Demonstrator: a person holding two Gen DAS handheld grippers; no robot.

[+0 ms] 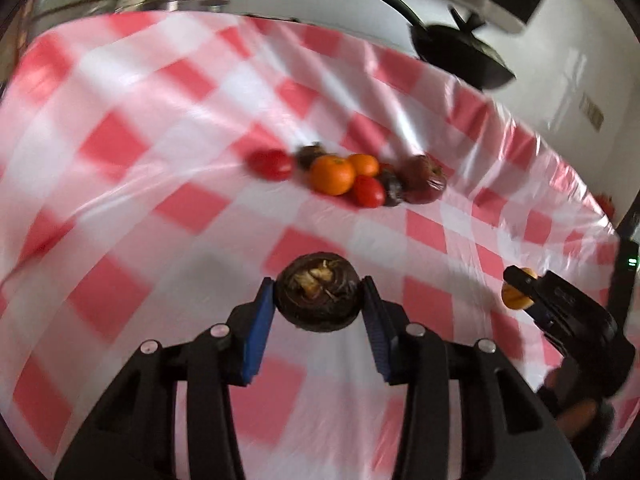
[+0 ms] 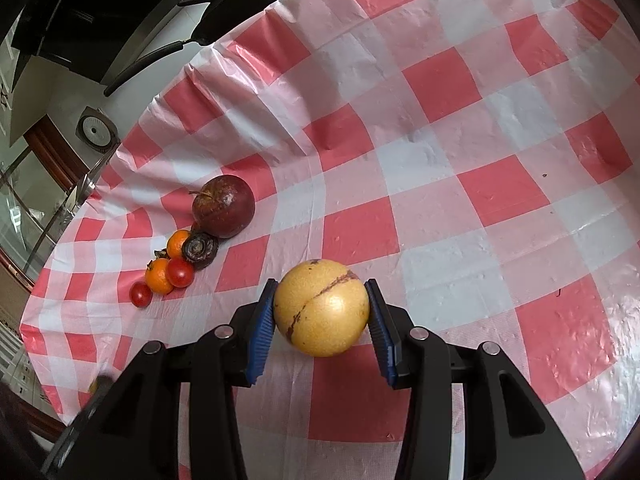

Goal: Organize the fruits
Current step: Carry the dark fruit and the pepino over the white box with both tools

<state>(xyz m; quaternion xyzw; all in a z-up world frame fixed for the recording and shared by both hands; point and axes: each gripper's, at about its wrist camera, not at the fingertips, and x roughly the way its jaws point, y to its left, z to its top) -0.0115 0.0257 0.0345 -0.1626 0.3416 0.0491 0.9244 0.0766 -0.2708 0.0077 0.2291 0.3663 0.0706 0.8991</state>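
The left gripper (image 1: 319,300) is clamped on a dark mangosteen (image 1: 318,295), carried above the checked tablecloth (image 1: 132,92); the right gripper (image 2: 320,308) pinches a yellow round fruit (image 2: 321,307); next, I judge, each joins the fruit cluster (image 2: 188,248).

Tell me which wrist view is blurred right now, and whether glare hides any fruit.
Left wrist view: motion-smeared across the cloth and fruit pile; the held dark fruit is sharper. Right wrist view: crisp; sheen on the cloth, but it covers no fruit, yellow fruit clear.
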